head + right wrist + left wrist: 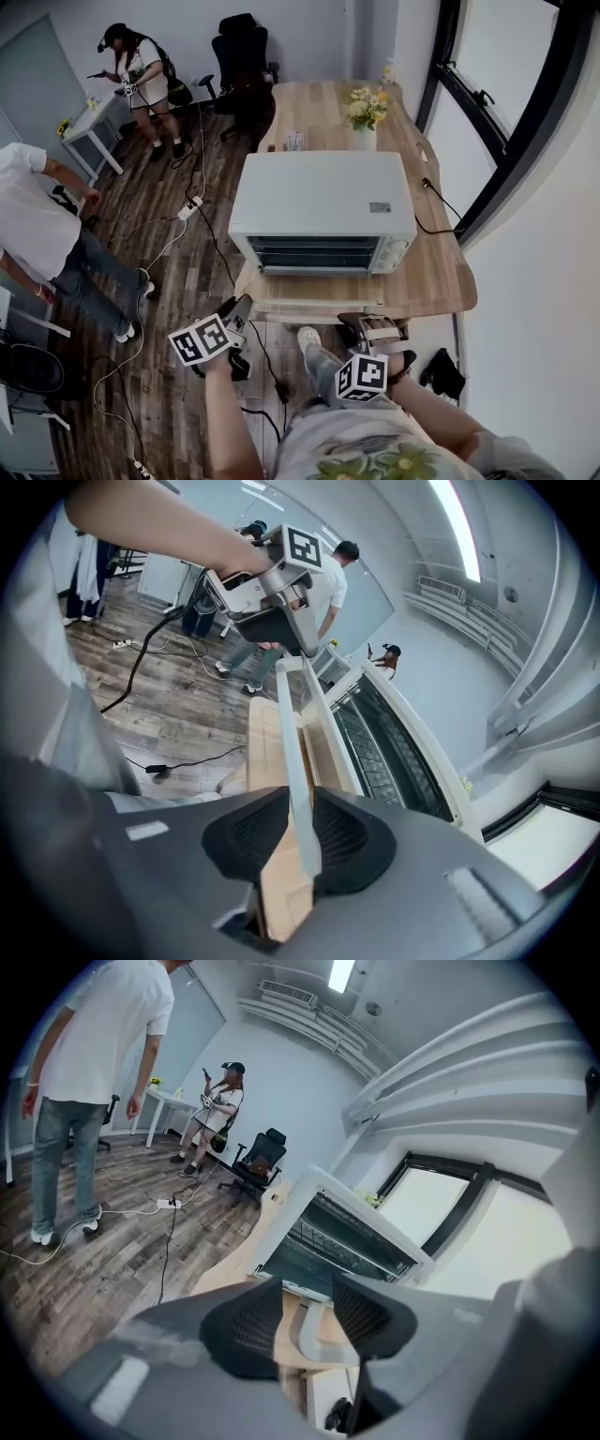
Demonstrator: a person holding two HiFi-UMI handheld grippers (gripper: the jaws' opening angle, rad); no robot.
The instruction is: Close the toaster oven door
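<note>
Right tongs (298,832) are clenched on the door handle (291,733). Left tongs (307,1314) stand released, with the handle's curved end between their pads but untouched. The toaster oven (323,202) sits mid-desk (441,277), mouth facing me, its door (314,292) lying open over the near edge. The handle's long axis runs along that edge, across both tongs. Closing it, I judge, means swinging it up and away, right hand leading.

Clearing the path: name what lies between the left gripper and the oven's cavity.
The lowered door, its handle between the open jaws; left gripper view.
</note>
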